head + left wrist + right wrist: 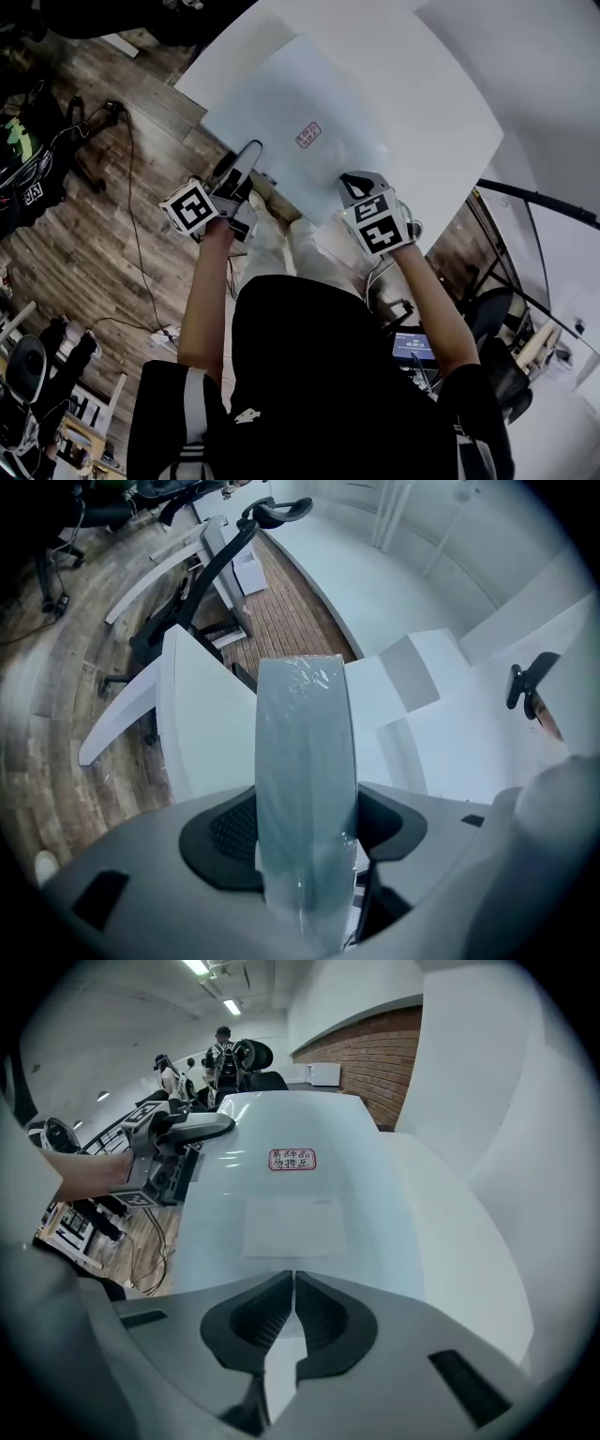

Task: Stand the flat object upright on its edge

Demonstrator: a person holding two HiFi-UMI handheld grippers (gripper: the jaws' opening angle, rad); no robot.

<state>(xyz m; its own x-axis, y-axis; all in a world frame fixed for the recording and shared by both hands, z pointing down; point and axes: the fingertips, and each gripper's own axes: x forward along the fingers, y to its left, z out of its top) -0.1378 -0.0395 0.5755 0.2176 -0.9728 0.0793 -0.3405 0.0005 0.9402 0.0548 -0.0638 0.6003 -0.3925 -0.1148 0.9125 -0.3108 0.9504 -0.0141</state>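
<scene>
The left gripper (305,832) is clamped on one edge of the flat object (291,112). The right gripper (291,1293) is closed and empty, with its tips at the near edge. I would hold the left grip firm, tilt slowly and steady with the right. Whether the far edge rests on the table (450,94) is hidden.

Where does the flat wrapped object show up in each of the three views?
Head view: flat object upper centre, over the white table, red label facing up.
Left gripper view: centre, edge-on, clamped between the jaws.
Right gripper view: centre, broad face with the red label, beyond the closed jaws.
Shared landmark: the white table, in all three.
</scene>
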